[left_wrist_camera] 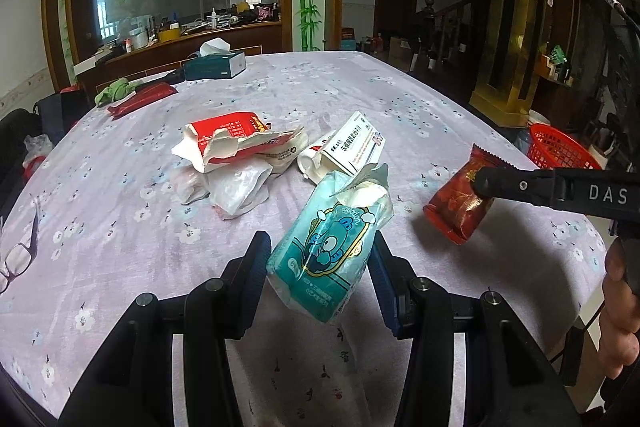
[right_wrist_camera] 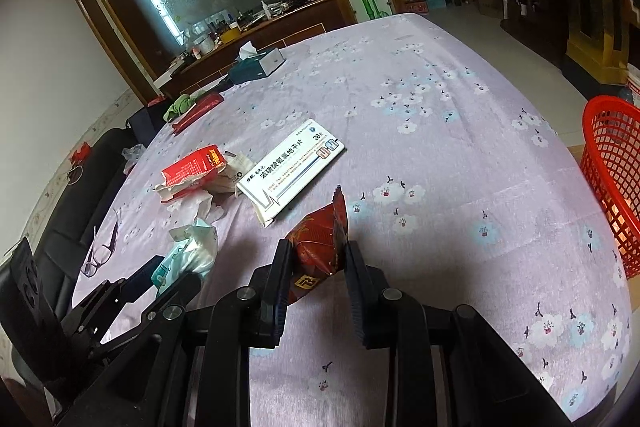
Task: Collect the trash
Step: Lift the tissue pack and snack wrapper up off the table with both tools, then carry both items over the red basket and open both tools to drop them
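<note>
A table (left_wrist_camera: 400, 95) covered in a lilac flowered cloth fills both views. The left gripper (left_wrist_camera: 320, 259) is clamped on a teal tissue pack (left_wrist_camera: 328, 239), held tilted and lifted above the cloth. The right gripper (right_wrist_camera: 318, 259) grips a red wrapper (right_wrist_camera: 320, 239), also raised off the table; in the left view it hangs just right of the tissue pack. Still lying on the cloth: a torn red carton (left_wrist_camera: 232, 139) on crumpled white plastic (left_wrist_camera: 232, 187), and beside them a white pill box (right_wrist_camera: 292, 171). Glasses (right_wrist_camera: 102, 251) rest near the left edge. A tissue box (left_wrist_camera: 216, 63) sits at the far side. A red basket (right_wrist_camera: 612, 179) stands off the table's right edge
</note>
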Motion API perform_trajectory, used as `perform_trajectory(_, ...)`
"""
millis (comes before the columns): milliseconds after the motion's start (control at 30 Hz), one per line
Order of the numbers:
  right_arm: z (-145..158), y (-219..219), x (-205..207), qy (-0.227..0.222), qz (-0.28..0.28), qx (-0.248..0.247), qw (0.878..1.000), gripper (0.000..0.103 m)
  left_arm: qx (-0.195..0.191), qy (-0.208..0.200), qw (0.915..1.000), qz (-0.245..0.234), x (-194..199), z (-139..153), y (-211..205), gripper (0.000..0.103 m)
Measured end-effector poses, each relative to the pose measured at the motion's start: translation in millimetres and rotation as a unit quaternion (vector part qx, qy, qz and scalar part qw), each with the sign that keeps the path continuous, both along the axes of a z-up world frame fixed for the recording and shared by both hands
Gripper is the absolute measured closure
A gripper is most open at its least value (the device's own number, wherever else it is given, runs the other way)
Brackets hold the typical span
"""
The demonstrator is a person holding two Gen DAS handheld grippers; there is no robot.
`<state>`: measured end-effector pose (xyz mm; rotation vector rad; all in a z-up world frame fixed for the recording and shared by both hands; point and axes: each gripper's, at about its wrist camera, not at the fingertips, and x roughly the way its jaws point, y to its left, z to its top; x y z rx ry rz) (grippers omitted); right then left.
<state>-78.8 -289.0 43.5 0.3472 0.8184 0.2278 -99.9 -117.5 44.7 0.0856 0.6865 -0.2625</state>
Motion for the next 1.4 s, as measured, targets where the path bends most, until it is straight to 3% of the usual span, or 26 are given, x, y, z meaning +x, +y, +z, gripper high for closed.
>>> perform_trajectory(1167,0.0,1.5,-2.8,0.001,-0.003,0.000,1.000,0.075,0.009,-0.009,0.9999,0.006,-8.2,3.4,-3.8,0.055)
perform_trajectory(1400,8.9,-15.9,-8.7,-0.010,-0.017,0.009,1.000,0.075,-0.009,-0.003,0.9998,-0.017,-5.9,10.6,-8.3,0.055)
